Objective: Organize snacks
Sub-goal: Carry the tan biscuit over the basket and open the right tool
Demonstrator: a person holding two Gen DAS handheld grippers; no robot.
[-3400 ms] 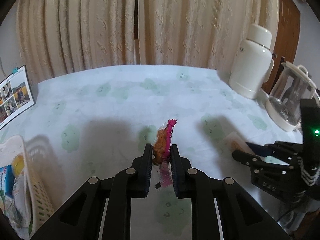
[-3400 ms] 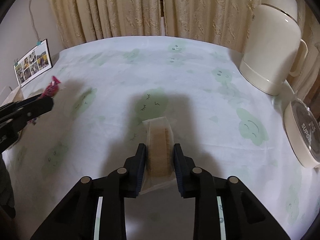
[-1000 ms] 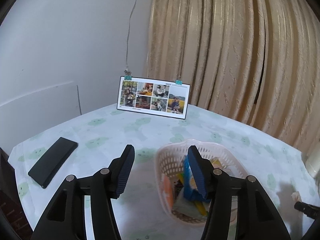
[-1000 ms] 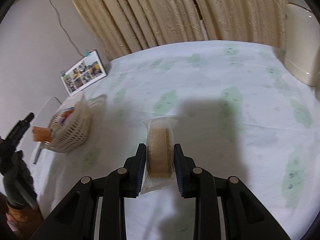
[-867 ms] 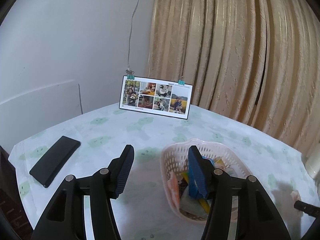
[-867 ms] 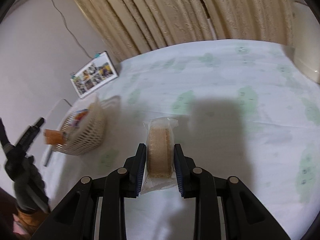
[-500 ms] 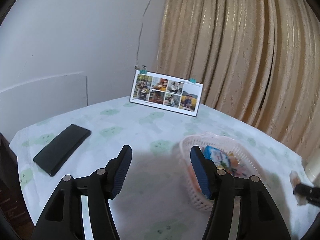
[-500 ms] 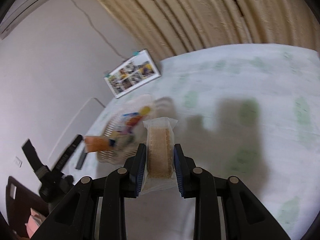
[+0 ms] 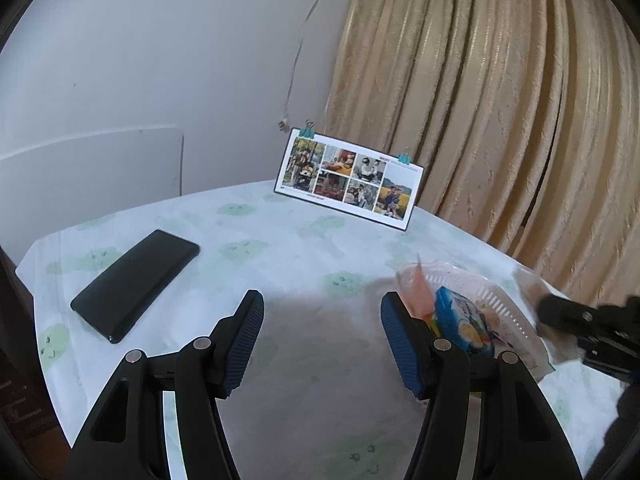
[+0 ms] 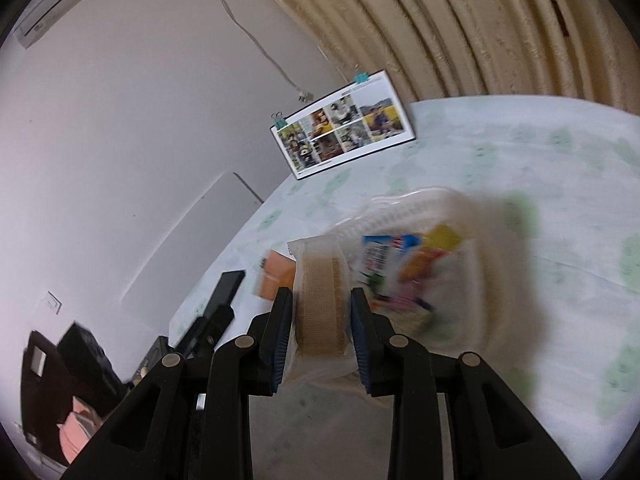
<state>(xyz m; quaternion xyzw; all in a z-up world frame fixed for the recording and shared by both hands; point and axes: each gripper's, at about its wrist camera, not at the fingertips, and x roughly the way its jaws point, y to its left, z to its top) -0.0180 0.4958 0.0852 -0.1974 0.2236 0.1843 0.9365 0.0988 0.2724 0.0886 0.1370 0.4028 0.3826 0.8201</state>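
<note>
Right wrist: our right gripper fingers clamp wafer pack, long axis at 12 | basket at 1 o'clock, near | left gripper fingers spread, empty

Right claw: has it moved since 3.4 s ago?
Yes. The right claw, shut on the wafer pack, has travelled left across the table and now sits at the basket near the photo card.
</note>
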